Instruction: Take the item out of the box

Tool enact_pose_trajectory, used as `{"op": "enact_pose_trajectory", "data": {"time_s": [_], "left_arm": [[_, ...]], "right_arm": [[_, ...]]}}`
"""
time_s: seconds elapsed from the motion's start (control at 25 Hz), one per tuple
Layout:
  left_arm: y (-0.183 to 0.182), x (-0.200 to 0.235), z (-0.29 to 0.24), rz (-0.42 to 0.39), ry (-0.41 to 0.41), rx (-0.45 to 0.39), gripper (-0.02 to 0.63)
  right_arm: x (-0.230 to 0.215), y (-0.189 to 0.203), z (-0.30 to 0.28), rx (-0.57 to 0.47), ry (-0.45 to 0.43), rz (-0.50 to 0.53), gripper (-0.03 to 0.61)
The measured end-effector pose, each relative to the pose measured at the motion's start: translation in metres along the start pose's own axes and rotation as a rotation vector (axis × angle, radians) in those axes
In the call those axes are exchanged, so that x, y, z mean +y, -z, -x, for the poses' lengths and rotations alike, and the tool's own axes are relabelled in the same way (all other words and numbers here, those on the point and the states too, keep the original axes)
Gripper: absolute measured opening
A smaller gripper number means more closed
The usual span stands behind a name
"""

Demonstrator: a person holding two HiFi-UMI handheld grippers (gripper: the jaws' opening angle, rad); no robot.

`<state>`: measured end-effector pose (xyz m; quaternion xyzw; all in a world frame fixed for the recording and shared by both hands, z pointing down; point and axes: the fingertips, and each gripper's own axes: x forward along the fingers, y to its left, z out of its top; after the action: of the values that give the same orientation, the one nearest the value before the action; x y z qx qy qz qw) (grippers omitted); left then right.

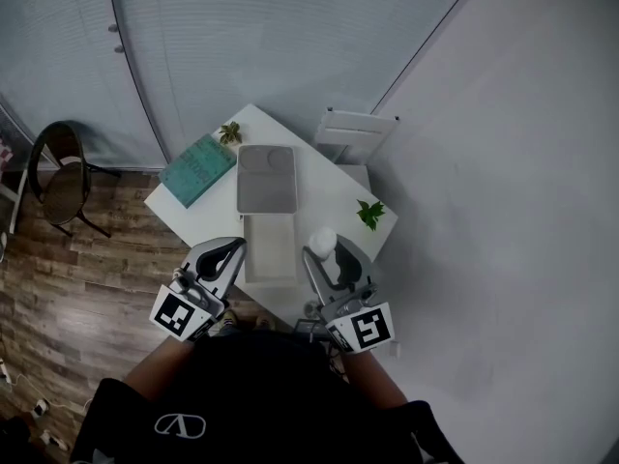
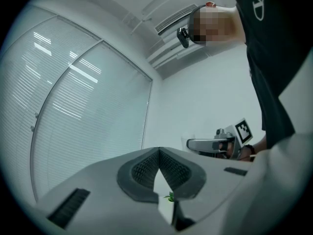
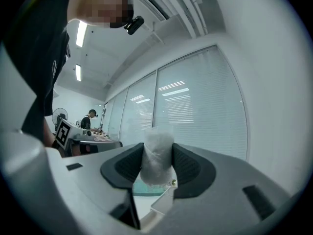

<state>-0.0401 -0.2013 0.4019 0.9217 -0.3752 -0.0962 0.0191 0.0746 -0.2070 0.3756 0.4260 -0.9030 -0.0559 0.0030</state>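
The open white box (image 1: 269, 251) lies on the white table (image 1: 184, 211) right in front of me, and its grey lid (image 1: 266, 178) rests just beyond it. My right gripper (image 1: 324, 251) is raised to the right of the box and is shut on a white bubble-wrapped item (image 1: 323, 241). In the right gripper view that item (image 3: 156, 156) sits squeezed between the dark pads (image 3: 188, 168). My left gripper (image 1: 234, 246) hovers at the box's left edge. Its pads (image 2: 139, 173) meet at the tips with nothing between them.
A green book (image 1: 198, 169) and a small plant (image 1: 230, 133) lie at the table's far left. A second plant (image 1: 370, 213) stands near the right edge. A white chair (image 1: 353, 129) stands behind the table and a black chair (image 1: 63, 172) on the wooden floor at left.
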Motion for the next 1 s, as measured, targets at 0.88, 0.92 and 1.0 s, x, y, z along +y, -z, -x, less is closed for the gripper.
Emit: {"op": "enact_pose_trajectory", "data": {"time_s": [0.88, 0.92, 1.0], "left_arm": [[0.007, -0.013, 0.000, 0.013, 0.029, 0.014, 0.005], [0.007, -0.013, 0.000, 0.013, 0.028, 0.014, 0.005], [0.008, -0.014, 0.001, 0.011, 0.028, 0.014, 0.005]], "right_arm": [[0.003, 0.033, 0.014, -0.011, 0.024, -0.120, 0.179], [0.004, 0.034, 0.014, -0.003, 0.020, -0.127, 0.179], [0.006, 0.036, 0.013, 0.003, 0.018, -0.129, 0.178]]}}
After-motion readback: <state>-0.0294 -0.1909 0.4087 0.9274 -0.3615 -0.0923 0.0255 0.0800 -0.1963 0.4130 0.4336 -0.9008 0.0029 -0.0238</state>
